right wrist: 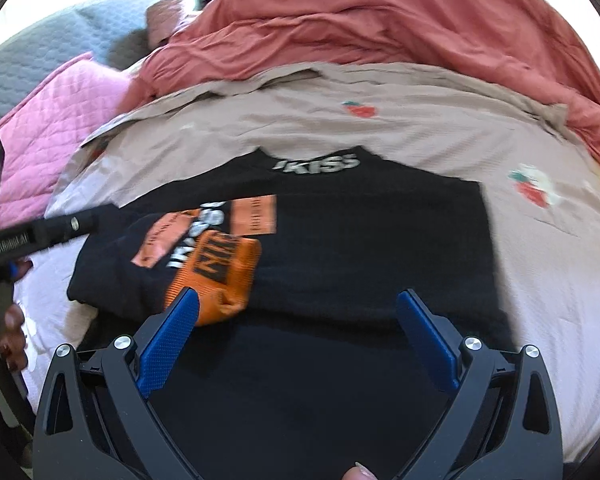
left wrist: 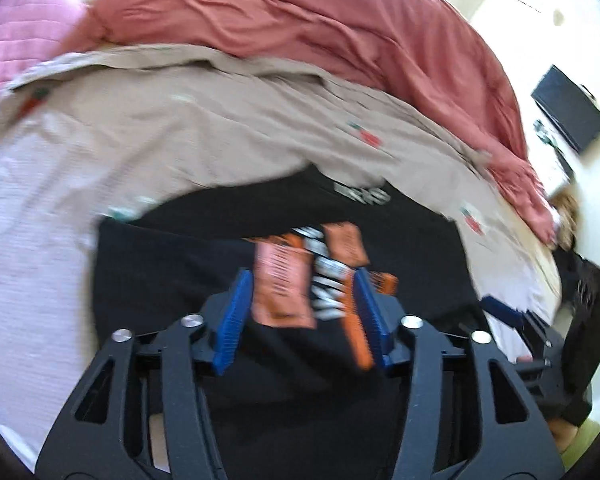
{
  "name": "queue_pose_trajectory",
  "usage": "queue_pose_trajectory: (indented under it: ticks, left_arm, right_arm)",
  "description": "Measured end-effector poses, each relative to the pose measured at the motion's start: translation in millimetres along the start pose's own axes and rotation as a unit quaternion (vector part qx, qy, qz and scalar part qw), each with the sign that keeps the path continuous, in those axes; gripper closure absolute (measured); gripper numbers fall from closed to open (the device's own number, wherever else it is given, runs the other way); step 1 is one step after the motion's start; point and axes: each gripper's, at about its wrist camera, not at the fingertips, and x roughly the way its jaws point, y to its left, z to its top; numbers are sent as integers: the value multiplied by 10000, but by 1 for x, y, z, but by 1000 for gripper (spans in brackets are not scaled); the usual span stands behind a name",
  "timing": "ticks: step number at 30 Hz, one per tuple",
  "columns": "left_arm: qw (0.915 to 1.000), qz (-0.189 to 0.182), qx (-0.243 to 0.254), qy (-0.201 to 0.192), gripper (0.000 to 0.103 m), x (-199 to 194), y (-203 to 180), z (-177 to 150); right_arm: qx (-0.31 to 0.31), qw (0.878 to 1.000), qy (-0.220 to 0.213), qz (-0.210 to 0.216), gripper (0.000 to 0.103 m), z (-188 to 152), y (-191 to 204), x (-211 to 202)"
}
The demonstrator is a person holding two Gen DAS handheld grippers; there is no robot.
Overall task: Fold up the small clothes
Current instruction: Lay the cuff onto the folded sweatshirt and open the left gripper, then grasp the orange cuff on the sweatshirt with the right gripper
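Note:
A small black shirt [left wrist: 172, 264] with an orange and white print lies partly folded on the bed; it also shows in the right wrist view [right wrist: 360, 240], white "KISS" lettering at its far edge. My left gripper [left wrist: 302, 276] is open just above the print, blue pads either side of it. My right gripper [right wrist: 298, 300] is wide open over the shirt's near edge, its left pad next to an orange folded part [right wrist: 220, 276]. The left gripper's body [right wrist: 40, 232] shows at the left edge of the right wrist view.
The shirt lies on a beige sheet [right wrist: 380, 136] with strawberry prints. A red blanket [right wrist: 380, 20] is bunched behind it, a pink quilted pillow [right wrist: 52, 128] at the far left. A dark box [left wrist: 568, 108] sits on the pale floor to the right.

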Motion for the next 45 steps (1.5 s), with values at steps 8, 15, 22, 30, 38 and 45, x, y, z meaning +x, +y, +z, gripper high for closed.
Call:
queue_pose_trajectory:
  ticks: [8,15,22,30,38,45]
  left_arm:
    - [9991,338,-226,-114,39,-6,23,7]
    - [9980,585,-113,-217,27,-5,24,9]
    - [9972,690,-166,-240,26,-2,29,10]
    - [9965,770,-153,-297,26,-3,31,11]
    - [9946,812,-416,-504,26,-13,50,17]
    - [9948,700,-289,-684,26,-14,43,19]
  right_arm:
    - [-48,9993,270,253,5,18,28,45]
    - [13,9978,460,486,23,15,34,65]
    - [-168,9961,443,746,54,14,44,66]
    - [-411,9948,199,910,95,20,47,53]
    - [-352,9921,-438,1124,95,55,29,3]
    - [-446,9954,-795,278,95,88,-29,-36]
